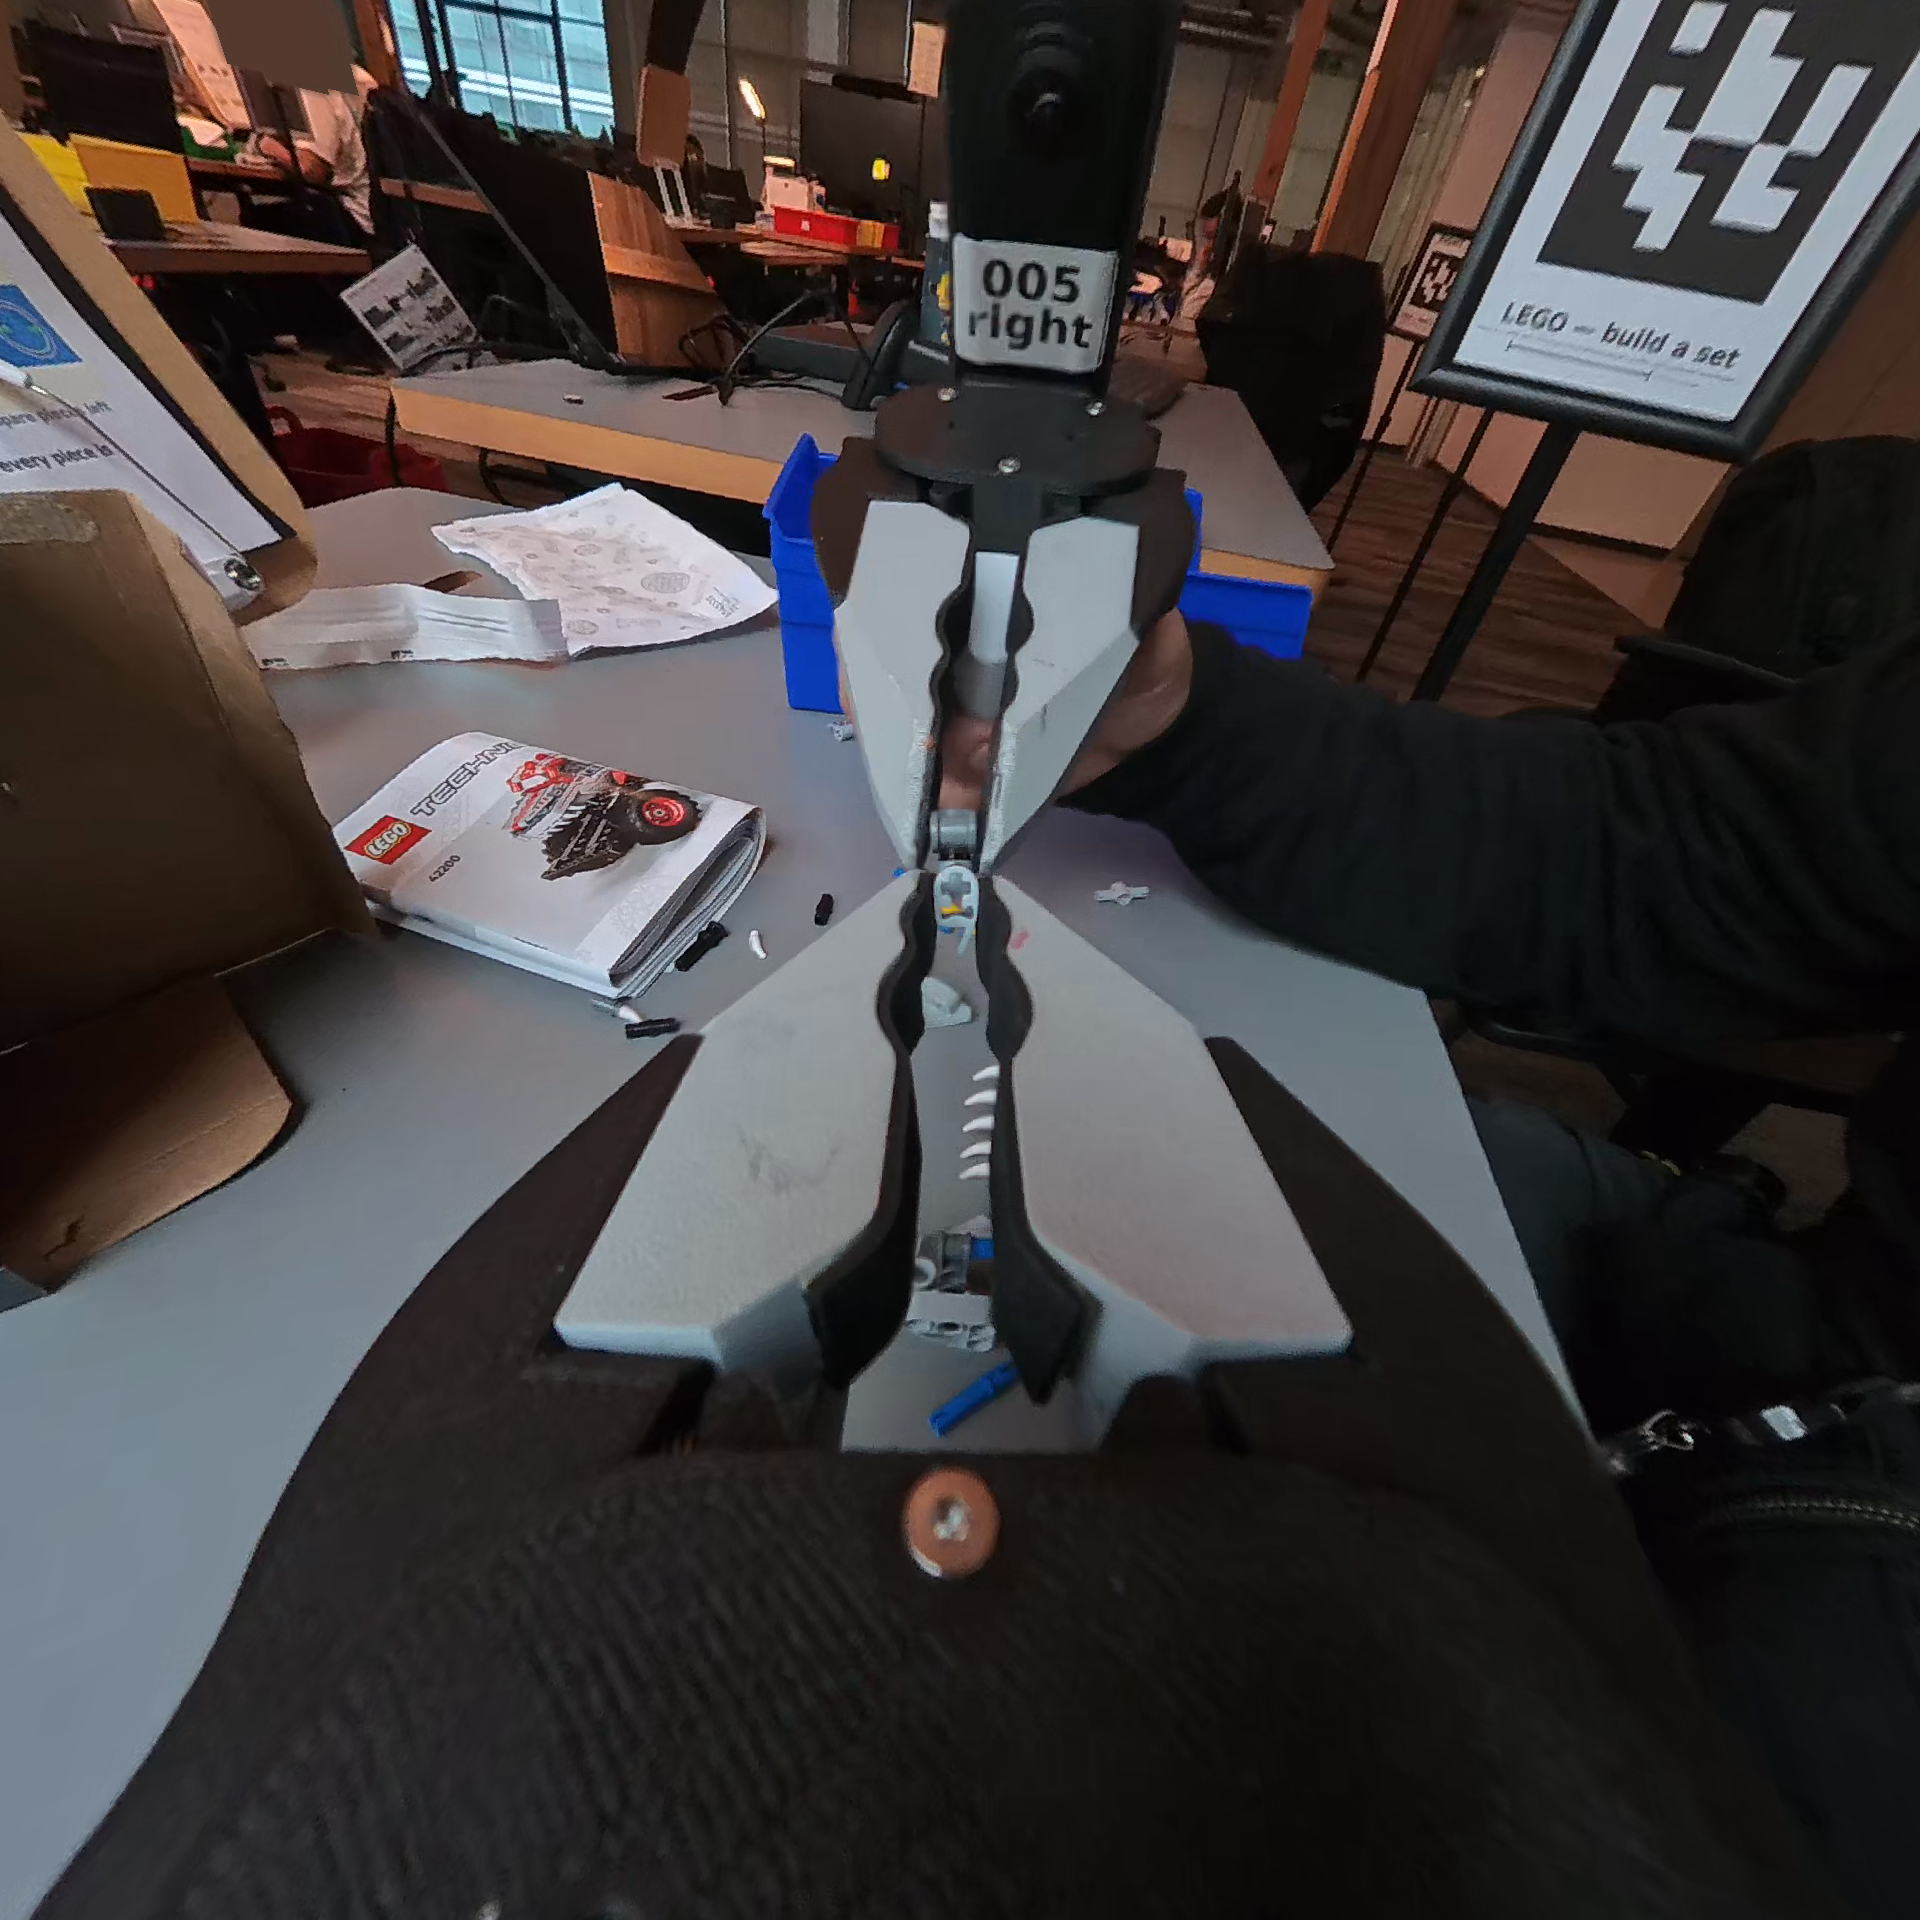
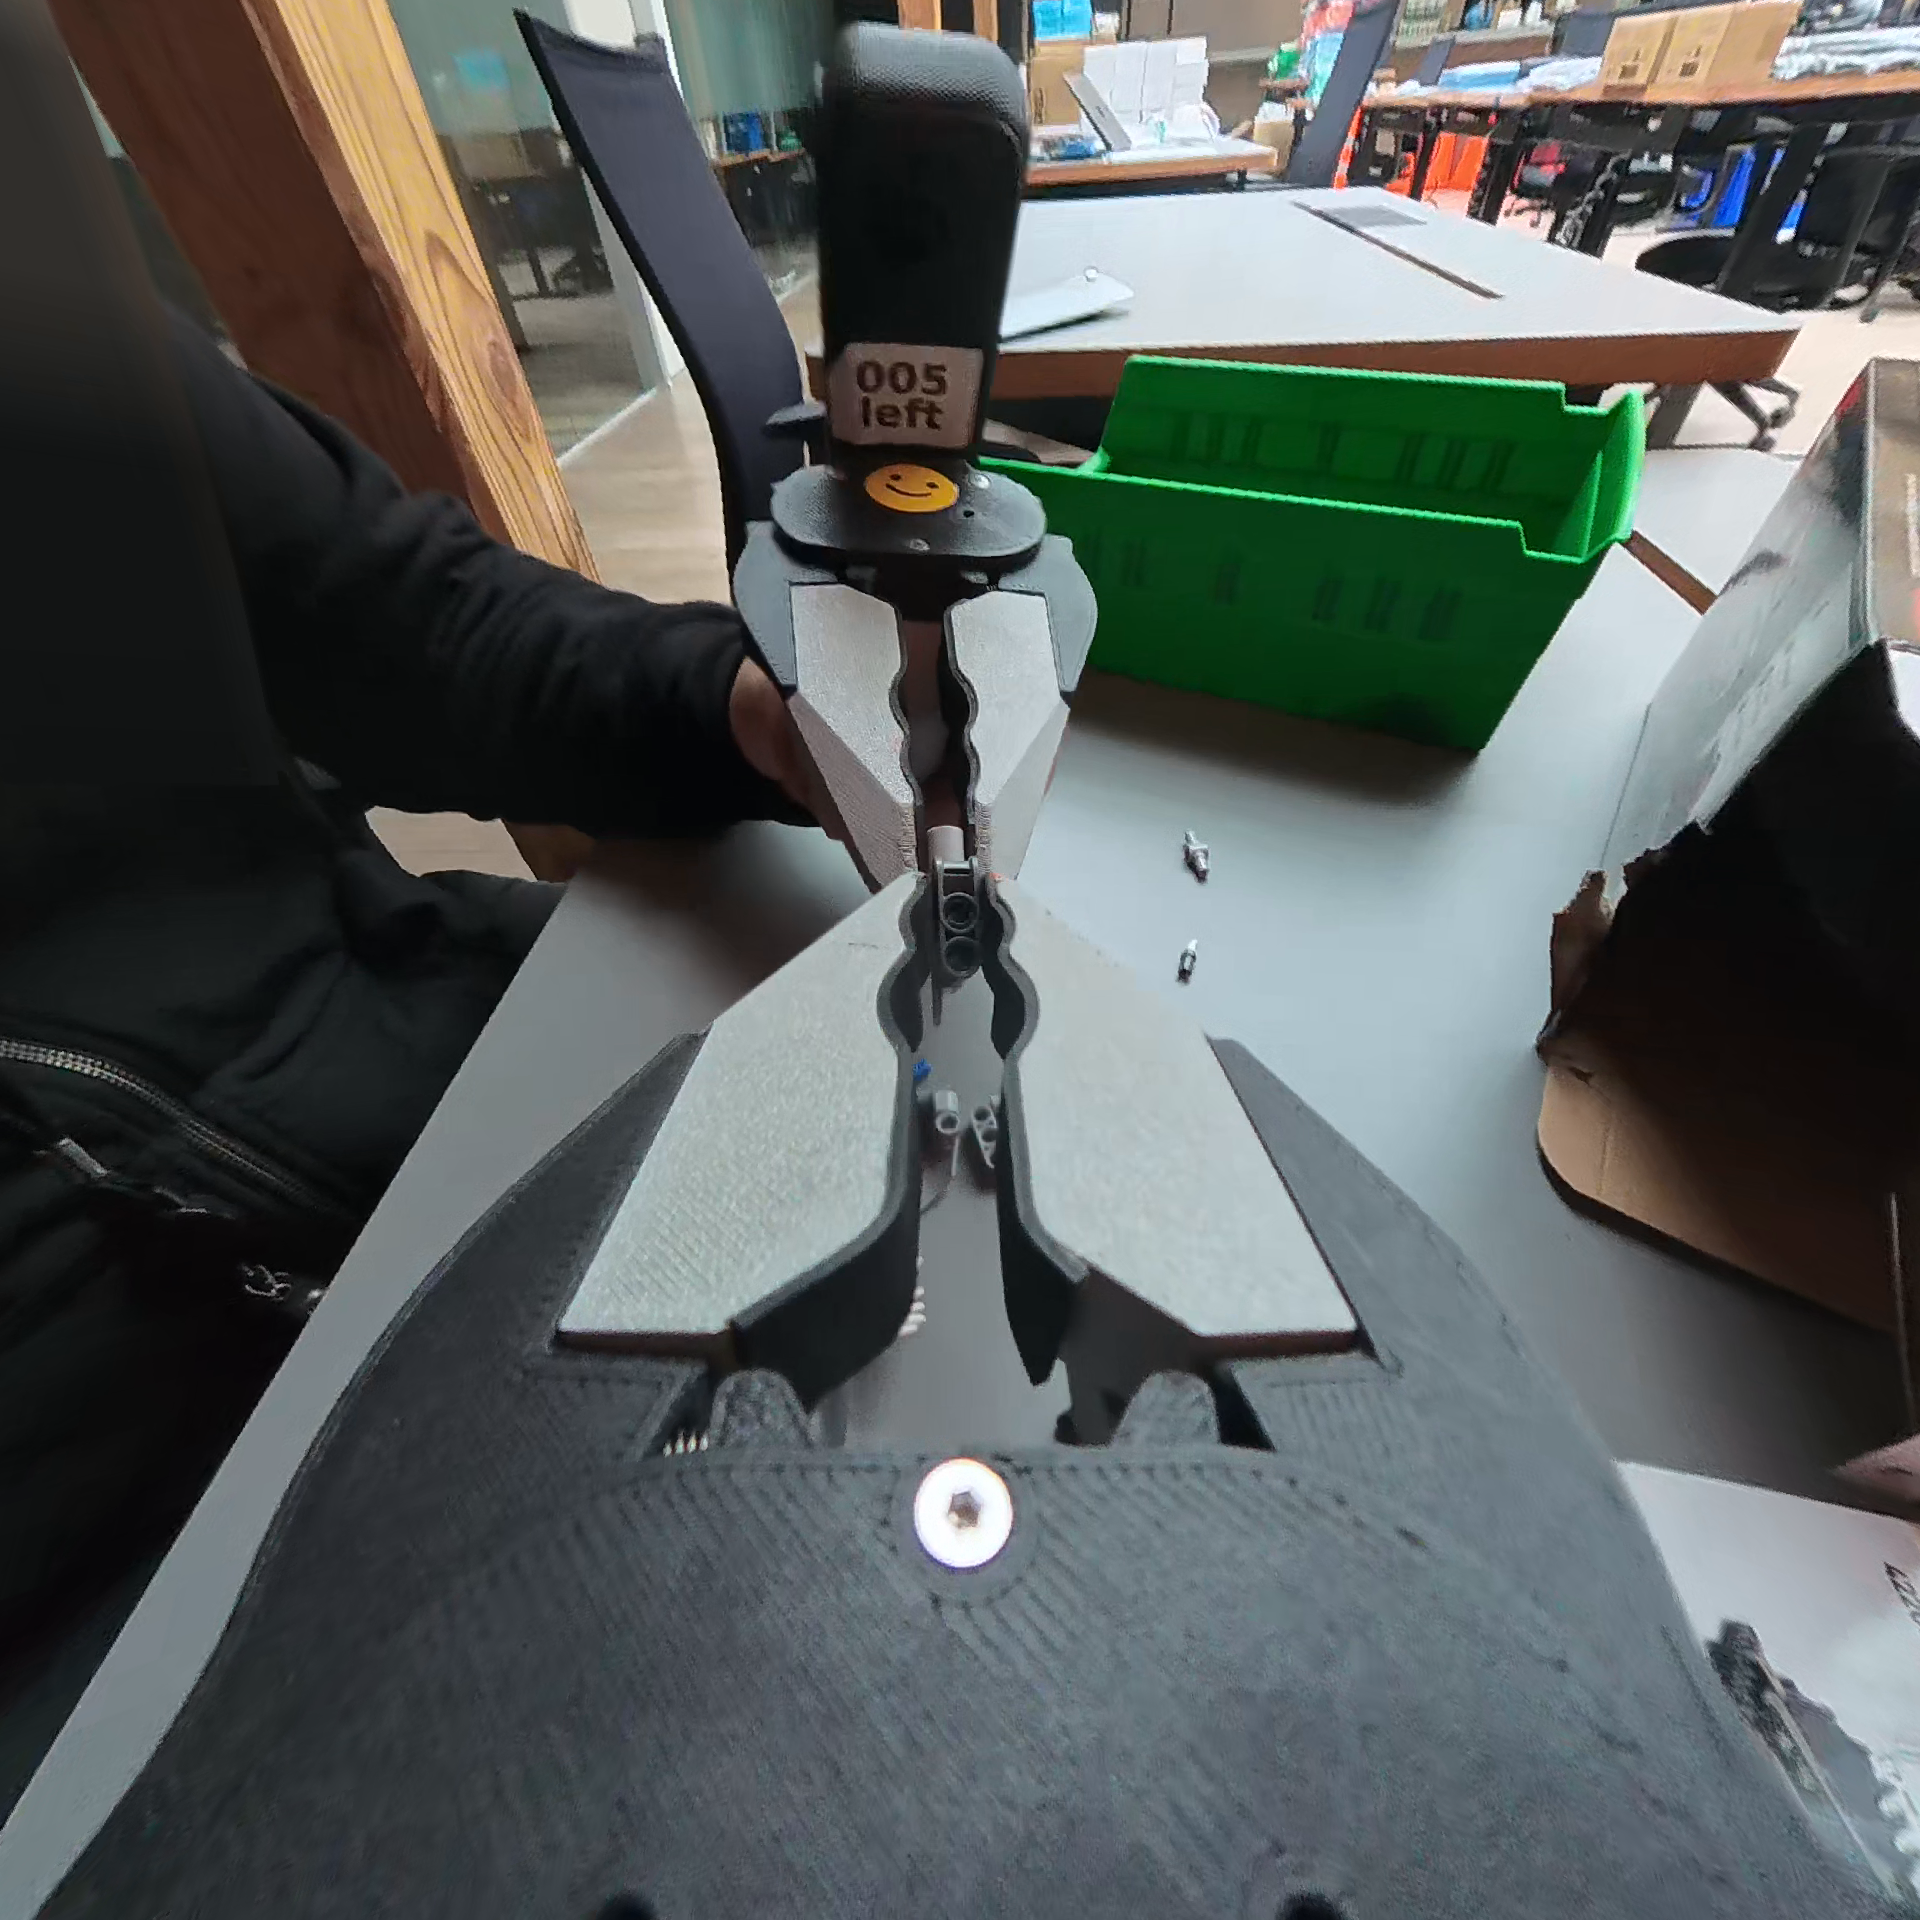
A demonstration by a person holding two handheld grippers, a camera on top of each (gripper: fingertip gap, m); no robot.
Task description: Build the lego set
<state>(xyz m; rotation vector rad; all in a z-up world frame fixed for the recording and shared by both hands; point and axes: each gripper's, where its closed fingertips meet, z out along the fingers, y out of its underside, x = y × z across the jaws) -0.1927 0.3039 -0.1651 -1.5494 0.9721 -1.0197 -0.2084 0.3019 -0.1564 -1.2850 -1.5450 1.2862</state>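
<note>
My two grippers face each other tip to tip above the grey table point(image 1: 468, 1122). My left gripper point(image 1: 954, 906) is shut on a small light grey connector piece point(image 1: 956, 896), which also shows in the right wrist view point(image 2: 944, 840). My right gripper point(image 2: 956, 920) is shut on a short dark grey beam with holes point(image 2: 957, 923), which shows in the left wrist view point(image 1: 954, 831) at the far gripper's tips point(image 1: 954, 844). The two pieces touch end to end. The left gripper point(image 2: 948, 847) also shows in the right wrist view.
Loose parts lie under my left gripper: white teeth point(image 1: 982, 1122), grey pieces point(image 1: 948, 1259), a blue pin point(image 1: 971, 1397). An instruction booklet point(image 1: 551, 842), black pins point(image 1: 649, 1029), a cardboard box point(image 1: 125, 779) and a blue bin point(image 1: 805, 623) are nearby. A green bin point(image 2: 1299, 582) and an open box point(image 2: 1766, 852) stand to the right. Both grippers' tips are close together, under 4 cm apart. Left tips and right tips are each some 12 cm from the blue pin point(image 1: 971, 1397).
</note>
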